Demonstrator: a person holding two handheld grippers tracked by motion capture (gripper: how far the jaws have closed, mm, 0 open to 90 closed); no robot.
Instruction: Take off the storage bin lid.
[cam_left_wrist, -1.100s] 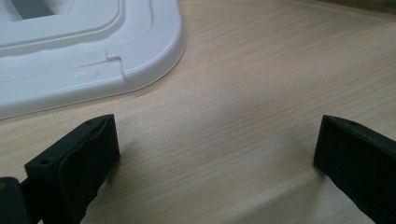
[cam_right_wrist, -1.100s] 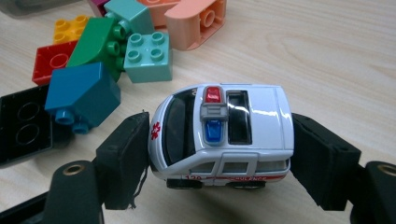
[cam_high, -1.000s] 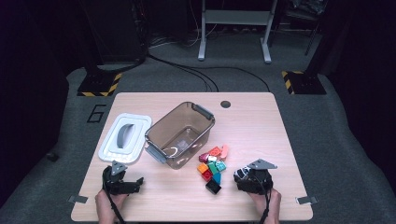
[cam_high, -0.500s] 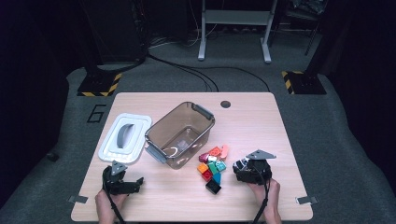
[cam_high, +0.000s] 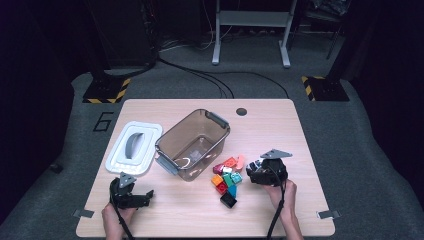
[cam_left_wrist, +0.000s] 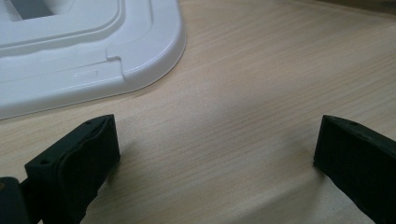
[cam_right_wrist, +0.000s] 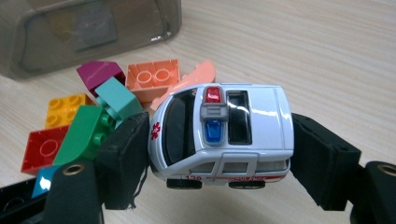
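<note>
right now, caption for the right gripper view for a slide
Right gripper clamps a white toy ambulance beside a pile of toy bricks.

White toy ambulance (cam_right_wrist: 224, 133), red-blue roof lights, on its side, beside bricks (cam_right_wrist: 84, 126).

A: Setting? A light wood-grain worktop (cam_high: 300, 130) with a round dark grommet hole (cam_high: 242, 111), standing on grey carpet (cam_high: 360, 150) marked with a painted "6" (cam_high: 103, 121).

B: Beyond it? Two yellow-and-black striped bases (cam_high: 106, 91), black cables (cam_high: 220, 80) trailing over the floor, and a grey metal stand (cam_high: 250, 30). The surroundings lie in deep shadow; light falls mainly on the worktop.
</note>
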